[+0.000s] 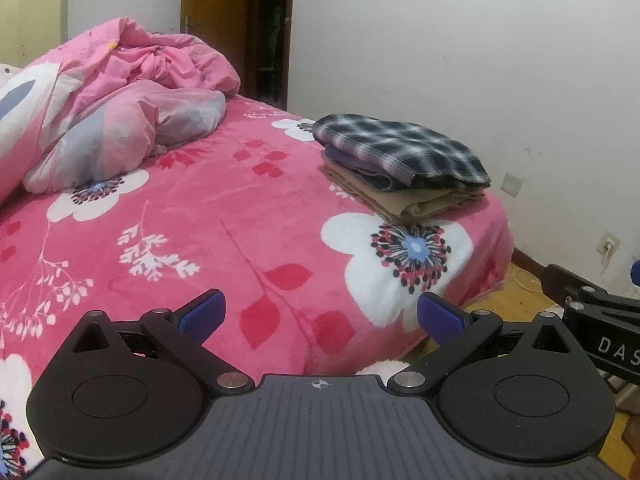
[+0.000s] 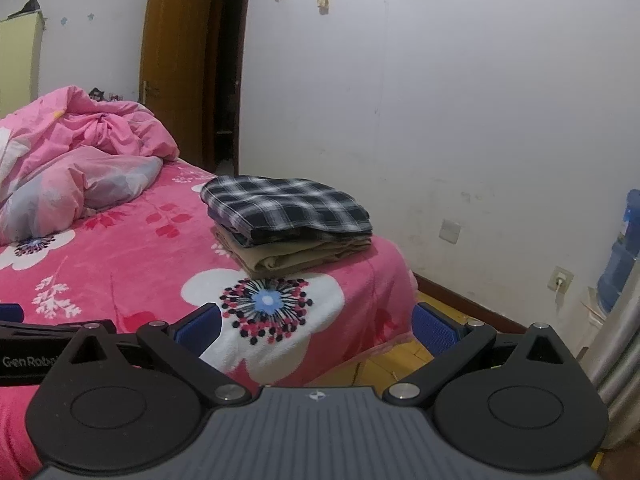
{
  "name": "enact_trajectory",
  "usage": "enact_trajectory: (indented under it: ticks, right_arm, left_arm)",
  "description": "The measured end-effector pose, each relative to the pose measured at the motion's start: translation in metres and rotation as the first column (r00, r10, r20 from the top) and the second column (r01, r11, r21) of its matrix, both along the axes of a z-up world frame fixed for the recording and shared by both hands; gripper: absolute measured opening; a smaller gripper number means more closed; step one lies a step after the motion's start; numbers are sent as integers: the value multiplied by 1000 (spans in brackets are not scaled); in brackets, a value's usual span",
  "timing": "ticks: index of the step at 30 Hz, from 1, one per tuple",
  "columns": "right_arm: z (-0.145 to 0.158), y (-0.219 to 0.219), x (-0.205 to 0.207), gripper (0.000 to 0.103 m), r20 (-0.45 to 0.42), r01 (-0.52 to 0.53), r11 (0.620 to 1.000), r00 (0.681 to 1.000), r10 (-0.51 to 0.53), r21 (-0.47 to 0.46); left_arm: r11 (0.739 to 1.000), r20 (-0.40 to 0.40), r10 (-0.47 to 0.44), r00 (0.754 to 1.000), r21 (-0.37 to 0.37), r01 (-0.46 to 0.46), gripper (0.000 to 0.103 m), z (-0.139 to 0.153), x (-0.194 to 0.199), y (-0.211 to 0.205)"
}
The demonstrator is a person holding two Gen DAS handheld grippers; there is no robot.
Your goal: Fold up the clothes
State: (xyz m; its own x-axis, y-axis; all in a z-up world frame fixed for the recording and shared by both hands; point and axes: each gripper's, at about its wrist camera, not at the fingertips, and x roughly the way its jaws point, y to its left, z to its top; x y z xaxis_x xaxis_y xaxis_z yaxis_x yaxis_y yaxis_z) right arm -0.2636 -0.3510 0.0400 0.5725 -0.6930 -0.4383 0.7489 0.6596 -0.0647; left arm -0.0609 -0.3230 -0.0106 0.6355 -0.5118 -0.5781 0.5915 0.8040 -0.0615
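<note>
A stack of folded clothes sits near the bed's far right corner: a dark plaid shirt (image 1: 404, 150) (image 2: 288, 206) on top, a purple-blue garment under it, tan trousers (image 1: 416, 200) (image 2: 296, 258) at the bottom. My left gripper (image 1: 321, 314) hovers open over the pink flowered blanket (image 1: 208, 216), well short of the stack, nothing between its blue pads. My right gripper (image 2: 316, 326) is open too, above the bed's near corner, empty. The other gripper's black body shows at the left edge of the right wrist view and at the right edge of the left wrist view.
A crumpled pink duvet (image 1: 120, 96) (image 2: 76, 164) is heaped at the bed's far left. A white wall (image 2: 480, 140) runs close along the right side, with wooden floor (image 2: 404, 356) between. A brown door (image 2: 176, 64) stands open behind. A blue water bottle (image 2: 624, 252) stands at far right.
</note>
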Motion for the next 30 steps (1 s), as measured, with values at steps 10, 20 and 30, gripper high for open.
enact_trajectory:
  ticks: [10,20,30]
  right_arm:
    - [-4,-12,-23,103,-21,66,998,998,-66,-7]
    - [-6,-21,-39,103,-21,106,994,994,-106,2]
    - [7,-37,-41,103,3,131,991,991,-130,-21]
  left_arm:
    - [999,-6,-42,999,1,42,103,-4,-19,-18]
    - [999,-16,-53,998,-1,53,103,-3,-27,-34]
    - [998,7,-66,998,-15,66,103,15,-20,-55]
